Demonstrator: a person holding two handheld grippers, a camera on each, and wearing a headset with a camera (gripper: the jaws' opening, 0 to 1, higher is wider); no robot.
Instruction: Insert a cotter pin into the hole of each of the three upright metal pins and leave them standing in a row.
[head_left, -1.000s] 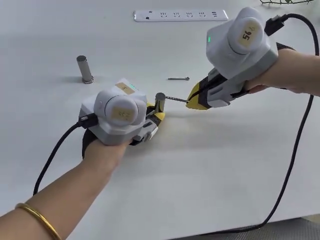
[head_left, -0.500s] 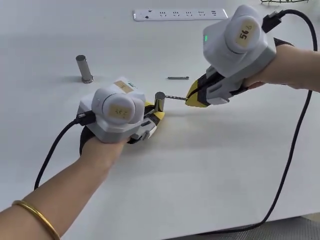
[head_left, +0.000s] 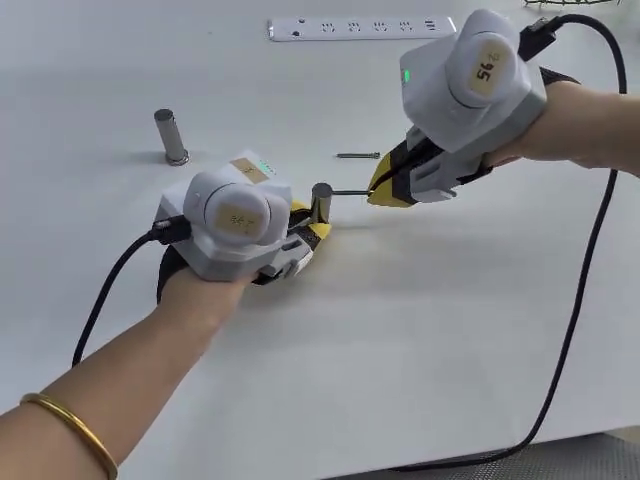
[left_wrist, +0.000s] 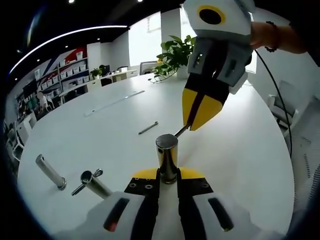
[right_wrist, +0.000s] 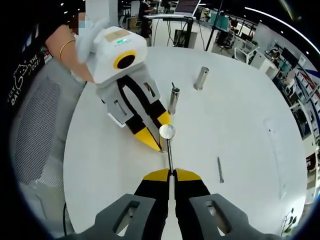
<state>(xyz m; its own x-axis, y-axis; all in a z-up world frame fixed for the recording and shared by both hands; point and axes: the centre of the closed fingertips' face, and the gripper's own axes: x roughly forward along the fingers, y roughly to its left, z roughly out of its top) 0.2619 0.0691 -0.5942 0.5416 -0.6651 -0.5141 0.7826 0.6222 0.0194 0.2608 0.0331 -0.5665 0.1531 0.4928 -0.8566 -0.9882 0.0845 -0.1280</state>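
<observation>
My left tool (left_wrist: 168, 179) clamps the probably slippery metal pin (left_wrist: 166, 152) low, while my right tool (right_wrist: 170, 174) pinches the flimsy-looking cotter pin (right_wrist: 170, 155) by its tail.

This is an open-plan office. A large white desk (head_left: 400, 340) carries a white power strip (head_left: 360, 28) at its far edge. Beyond the desk stand a leafy potted plant (left_wrist: 175, 52) in front of bright windows (left_wrist: 145, 42), stocked shelves (left_wrist: 70, 62) and more workstations (right_wrist: 172, 17). A grey mesh office chair (right_wrist: 35, 130) sits beside the desk, under ceiling strip lights (left_wrist: 75, 32).
</observation>
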